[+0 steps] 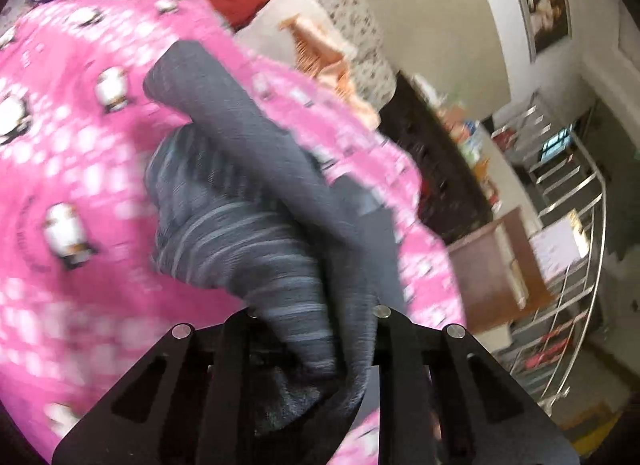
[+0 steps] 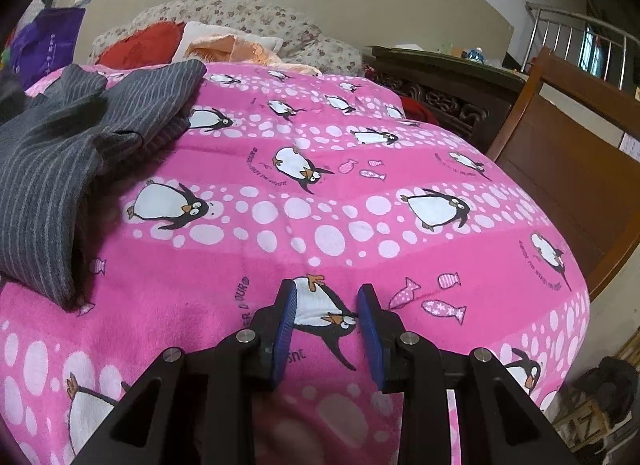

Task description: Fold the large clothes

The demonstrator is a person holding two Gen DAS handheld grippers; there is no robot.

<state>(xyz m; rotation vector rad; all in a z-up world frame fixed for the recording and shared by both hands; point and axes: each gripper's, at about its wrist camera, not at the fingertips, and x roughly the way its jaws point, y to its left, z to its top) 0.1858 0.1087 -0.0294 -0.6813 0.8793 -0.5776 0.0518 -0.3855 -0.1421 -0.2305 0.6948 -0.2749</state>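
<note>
On penguin blanket: left gripper clamped on grey striped garment, raising a fold; right gripper apart, empty, waiting clear.

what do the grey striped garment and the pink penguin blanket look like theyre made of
Grey striped garment: looks like a soft knit, perhaps wool or a blend; fine ribbing, thick limp folds, matte. Pink penguin blanket: looks like printed fleece or flannel; fuzzy matte nap, flat printed penguins and dots. Exact fibres cannot be told.

Left jaws — buried in striped garment
</note>
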